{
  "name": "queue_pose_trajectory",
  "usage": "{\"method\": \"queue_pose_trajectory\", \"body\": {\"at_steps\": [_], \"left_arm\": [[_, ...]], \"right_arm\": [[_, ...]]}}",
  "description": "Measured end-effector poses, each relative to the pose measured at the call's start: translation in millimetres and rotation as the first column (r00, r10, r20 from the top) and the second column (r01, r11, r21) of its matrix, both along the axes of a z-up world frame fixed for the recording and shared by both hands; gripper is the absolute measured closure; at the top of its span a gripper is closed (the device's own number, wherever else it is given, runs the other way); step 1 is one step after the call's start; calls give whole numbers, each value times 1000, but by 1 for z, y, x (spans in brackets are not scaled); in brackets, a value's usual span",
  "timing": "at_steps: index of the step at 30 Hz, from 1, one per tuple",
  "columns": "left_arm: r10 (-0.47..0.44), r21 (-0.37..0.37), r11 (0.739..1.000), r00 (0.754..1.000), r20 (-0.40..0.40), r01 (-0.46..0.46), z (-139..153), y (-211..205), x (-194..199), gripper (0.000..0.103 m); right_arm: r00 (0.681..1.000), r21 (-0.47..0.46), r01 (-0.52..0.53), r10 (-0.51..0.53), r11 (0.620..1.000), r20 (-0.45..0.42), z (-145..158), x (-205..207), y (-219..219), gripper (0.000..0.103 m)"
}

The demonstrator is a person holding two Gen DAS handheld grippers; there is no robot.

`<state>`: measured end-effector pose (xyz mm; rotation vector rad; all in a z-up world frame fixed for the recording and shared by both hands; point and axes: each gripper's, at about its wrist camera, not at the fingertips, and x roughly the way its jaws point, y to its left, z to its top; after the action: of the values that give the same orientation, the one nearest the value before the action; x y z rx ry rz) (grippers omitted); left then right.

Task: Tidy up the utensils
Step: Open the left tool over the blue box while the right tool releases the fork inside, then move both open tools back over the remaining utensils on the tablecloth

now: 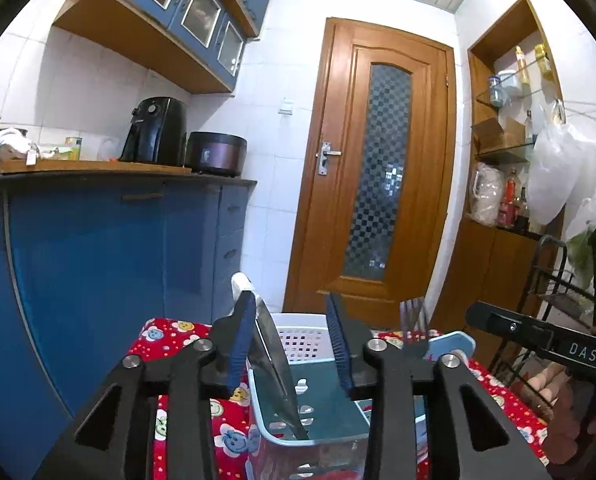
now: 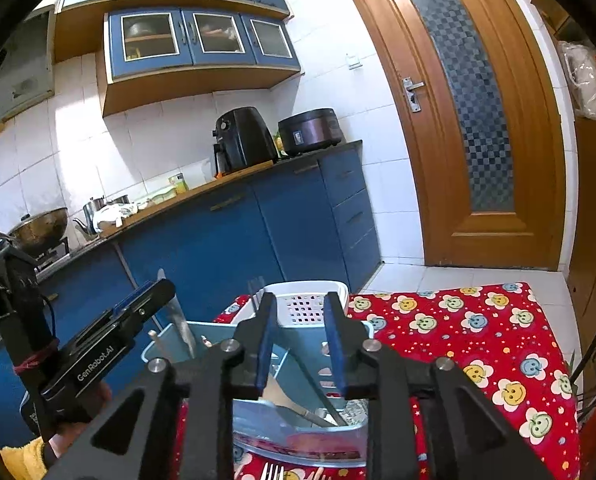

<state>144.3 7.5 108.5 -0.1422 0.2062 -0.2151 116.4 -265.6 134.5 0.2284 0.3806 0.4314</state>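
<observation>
Both your hand-held grippers, left and right, stand released: the steel-bladed knife leans upright inside the pale-blue plastic caddy directly below your left pads, so its blade stays contained.

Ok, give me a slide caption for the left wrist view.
Left gripper open over the blue utensil caddy, a knife leaning inside beside its left finger.

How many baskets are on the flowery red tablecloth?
2. A blue basket sits in front; a white basket stands right behind it. More could be hidden out of view.
</observation>
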Motion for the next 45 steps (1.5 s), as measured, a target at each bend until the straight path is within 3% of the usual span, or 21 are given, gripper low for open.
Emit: {"method": "queue_pose_trajectory", "body": {"at_steps": [9,21,26,34,45], "left_arm": [[-26,-3,1000,999,-29,26,21,7,-25,65],[-57,19,998,991,-118,60,28,10,-71,65],[-76,9,997,977,-201,80,13,7,-85,65],[-82,13,996,946,-315,90,-13,3,-95,65],[-84,41,993,889,-451,115,-40,-5,-98,65]], "right_arm": [[999,-20,7,-8,1000,-35,11,-25,0,75],[975,-17,4,-8,1000,-223,-5,-54,-9,75],[957,-37,12,-22,999,-290,-15,-66,-11,75],[902,-31,35,-45,999,-429,-41,-79,-18,75],[863,-44,67,-81,997,-499,-64,-94,-30,75]]}}
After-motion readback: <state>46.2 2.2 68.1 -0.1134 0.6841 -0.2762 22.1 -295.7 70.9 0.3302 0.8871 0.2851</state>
